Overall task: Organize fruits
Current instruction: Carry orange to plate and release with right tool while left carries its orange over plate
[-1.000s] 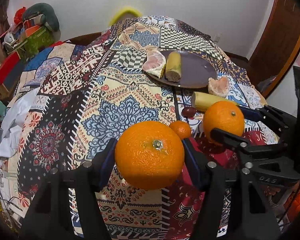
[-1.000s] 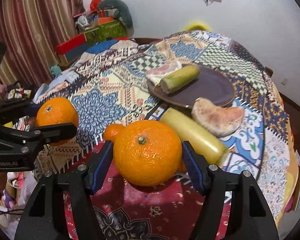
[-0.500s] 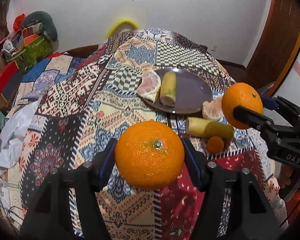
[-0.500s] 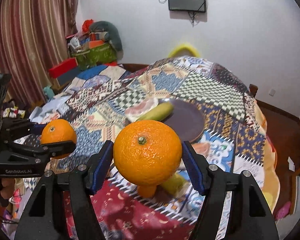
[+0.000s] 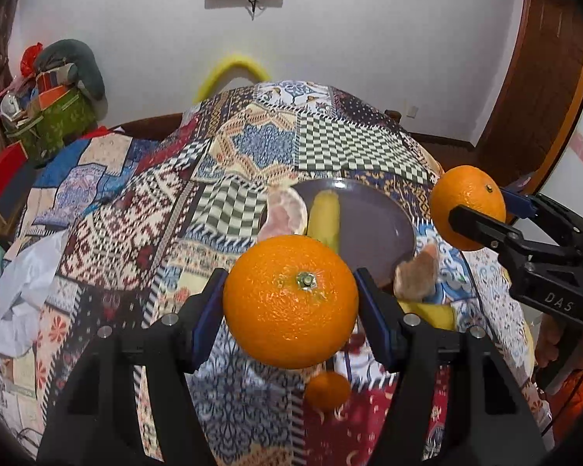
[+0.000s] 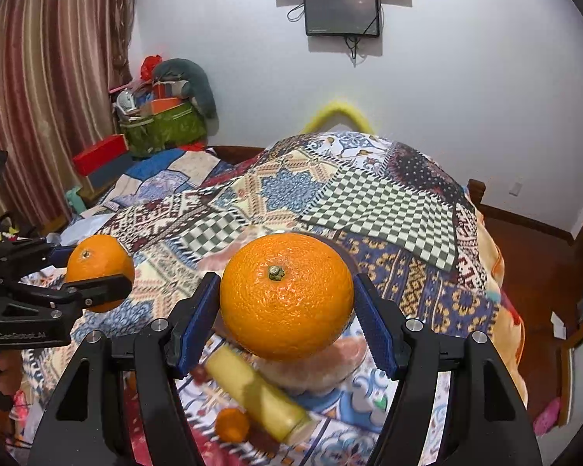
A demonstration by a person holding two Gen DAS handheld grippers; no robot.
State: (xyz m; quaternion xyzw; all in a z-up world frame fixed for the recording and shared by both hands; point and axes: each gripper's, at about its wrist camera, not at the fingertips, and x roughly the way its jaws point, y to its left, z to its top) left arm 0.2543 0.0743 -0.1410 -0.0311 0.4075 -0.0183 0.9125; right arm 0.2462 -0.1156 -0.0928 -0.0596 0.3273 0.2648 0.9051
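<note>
My left gripper (image 5: 291,305) is shut on a large orange (image 5: 287,291), held in the air above the patchwork tablecloth (image 5: 252,147). My right gripper (image 6: 287,303) is shut on a second large orange (image 6: 283,291); in the left wrist view that gripper (image 5: 482,209) hangs at the right, beside the purple plate (image 5: 373,225). The plate holds a banana piece (image 5: 324,213) and a pomelo segment (image 5: 285,213). On the cloth lie another pomelo segment (image 5: 418,272), a banana piece (image 6: 258,392), a small tangerine (image 5: 327,390) and a dark red fruit (image 6: 200,374).
A green bag with clutter (image 6: 163,128) and a red box (image 6: 101,155) sit beyond the table at the left. Striped curtains (image 6: 39,97) hang at the far left. A screen (image 6: 342,11) hangs on the white wall. A wooden door (image 5: 544,97) stands at the right.
Both grippers have risen with their oranges and moved toward the plate. The loose fruit on the cloth has slid lower in both views. Neither grip has changed.
</note>
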